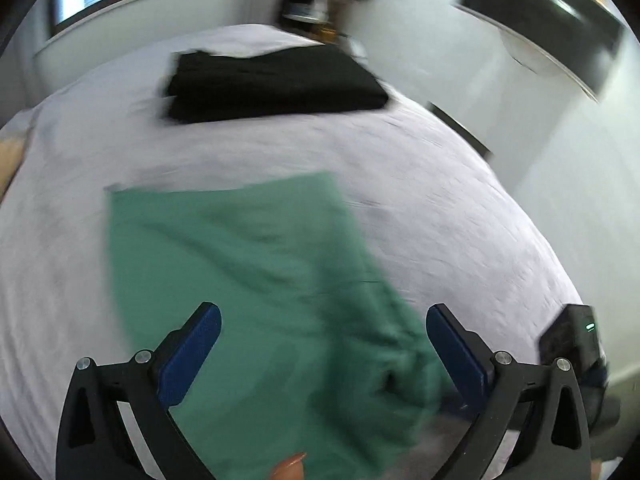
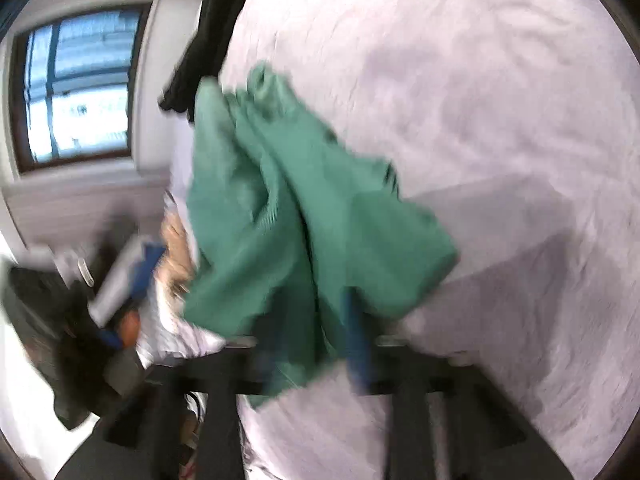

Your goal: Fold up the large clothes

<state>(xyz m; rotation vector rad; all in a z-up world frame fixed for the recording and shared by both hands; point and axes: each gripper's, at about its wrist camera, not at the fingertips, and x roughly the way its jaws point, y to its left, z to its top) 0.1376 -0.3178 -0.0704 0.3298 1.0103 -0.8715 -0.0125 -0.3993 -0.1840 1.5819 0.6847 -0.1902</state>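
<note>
On the pale bed sheet (image 1: 440, 208) a green garment (image 1: 248, 264) is spread, partly flat and bunched at its near right side, with a folded black garment (image 1: 272, 80) laid well beyond it near the far edge. The left gripper (image 1: 324, 320) is held above the green cloth with its blue pads (image 1: 192, 356) wide apart and nothing pinched between them. In the blurred right wrist view, the right gripper (image 2: 312, 344) is seen with its jaws parted around the bunched green fabric, though whether the pads press on it cannot be told.

Window (image 2: 76, 92) at left; dark wall screen (image 1: 548, 16) upper right, blurred.
</note>
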